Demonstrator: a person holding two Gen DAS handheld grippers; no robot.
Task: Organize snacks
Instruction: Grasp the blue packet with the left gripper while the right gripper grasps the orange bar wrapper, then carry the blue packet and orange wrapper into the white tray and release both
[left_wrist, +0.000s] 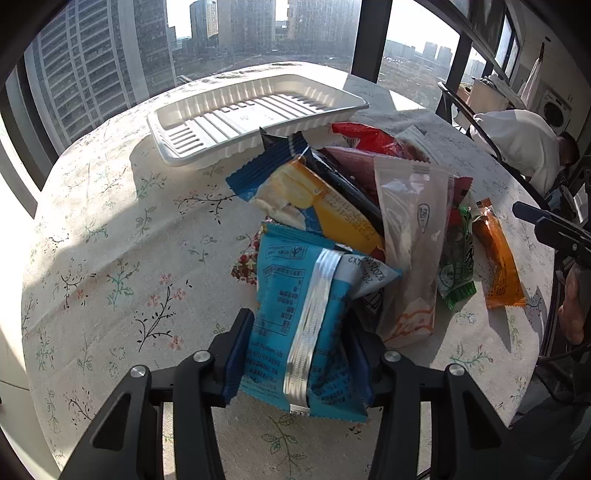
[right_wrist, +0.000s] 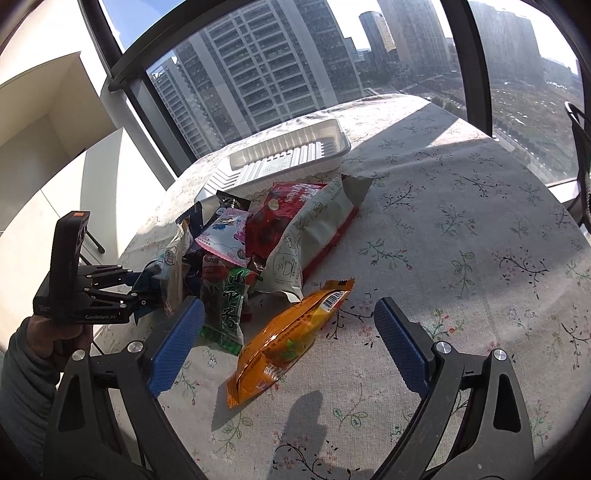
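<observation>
White tray (left_wrist: 207, 122), one; roughly ten packets (left_wrist: 406, 206); two tongs.

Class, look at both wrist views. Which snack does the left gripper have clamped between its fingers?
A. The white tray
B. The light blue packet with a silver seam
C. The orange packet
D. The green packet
B: in the left wrist view the left gripper is shut on the light blue packet, while the orange packet lies free before the open right gripper.
</observation>
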